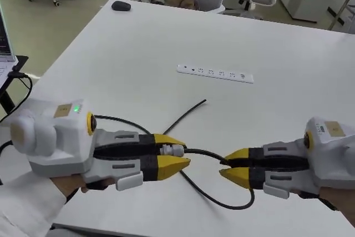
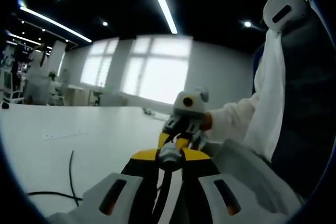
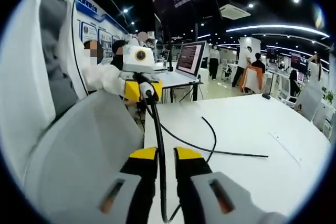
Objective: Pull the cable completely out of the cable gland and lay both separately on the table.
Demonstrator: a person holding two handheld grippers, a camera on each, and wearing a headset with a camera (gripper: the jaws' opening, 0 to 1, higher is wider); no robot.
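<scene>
1. black cable [image 1: 202, 152] runs nearly straight between the two grippers, held above the near part of the white surface [image 1: 166, 43]. its pale gland [image 1: 171, 150] sits at the left end of that stretch.
2. left gripper [image 1: 186, 152] is pinching the gland between its yellow jaws, and the cable leaves the gland toward the right.
3. right gripper [image 1: 223, 165] is pressed together on the cable itself, near the gland, its tips facing the left gripper's tips.
4. the relation that matters: the gland lies straight left of the right gripper. the cable's long axis between them runs left to right, in line with both sets of jaws. my judgement is that the pull should follow that line, hands moving apart, so the cable slides out rather than kinking at the gland's mouth.
5. past the right gripper the cable loops down toward the surface's near edge, doubles back beneath the left gripper's tips and ends free short of the power strip [image 1: 215, 74]. another black strand comes in behind the left gripper; i cannot tell whether it is the same cable.
6. head view gives the lie of the loop and its slack. right gripper view adds the cable centred in the slot between its jaws, rising straight to the gland. left gripper view adds the gland's round end seated between its jaws, with the right gripper just beyond.
7. by the look of it the cable is not yet out of the gland, and neither part lies alone on the surface.
</scene>
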